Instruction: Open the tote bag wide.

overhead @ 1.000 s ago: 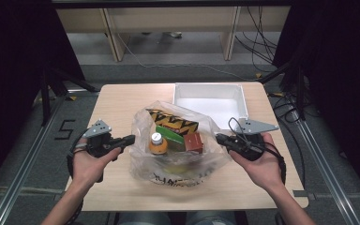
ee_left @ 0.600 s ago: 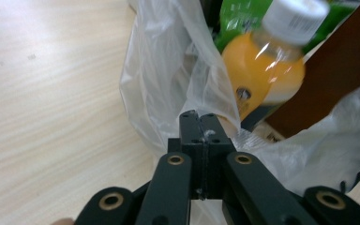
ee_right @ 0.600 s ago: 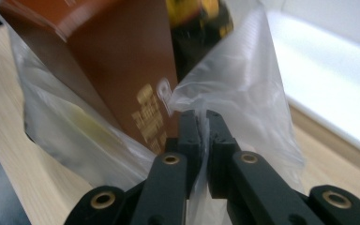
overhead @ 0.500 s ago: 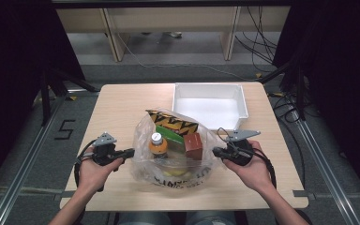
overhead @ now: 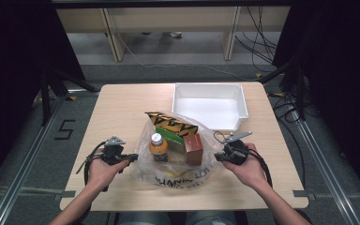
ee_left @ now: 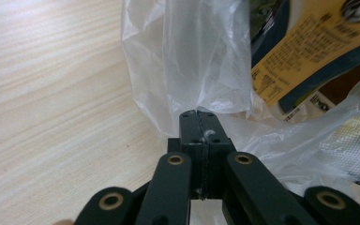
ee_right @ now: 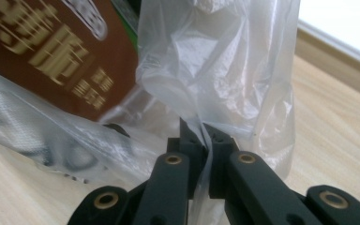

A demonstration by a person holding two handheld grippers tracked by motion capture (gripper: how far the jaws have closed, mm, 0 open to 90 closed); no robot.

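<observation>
A clear plastic bag [overhead: 178, 164] lies on the wooden table [overhead: 122, 108] between my two hands. Inside it stand an orange bottle [overhead: 158, 147], a brown box [overhead: 193, 148], a green box [overhead: 171, 135] and a yellow-and-black packet [overhead: 171, 123]. My left gripper [overhead: 132, 157] is shut on the bag's left handle [ee_left: 201, 70], a pinched fold of film showing between its jaws [ee_left: 198, 123]. My right gripper [overhead: 217, 157] is shut on the bag's right handle [ee_right: 215, 65], the film caught between its jaws [ee_right: 205, 133]. In the right gripper view the brown box [ee_right: 51, 51] is close at the left.
A white tray [overhead: 209, 89] sits at the back right of the table, just beyond the bag. Bare wood lies to the left [ee_left: 51, 93] and along the front edge. Cables [overhead: 262, 42] run over the floor behind the table.
Both hands have come down toward the table with the bag's handles in their jaws, and the bag has sunk and spread wider on the wood.
</observation>
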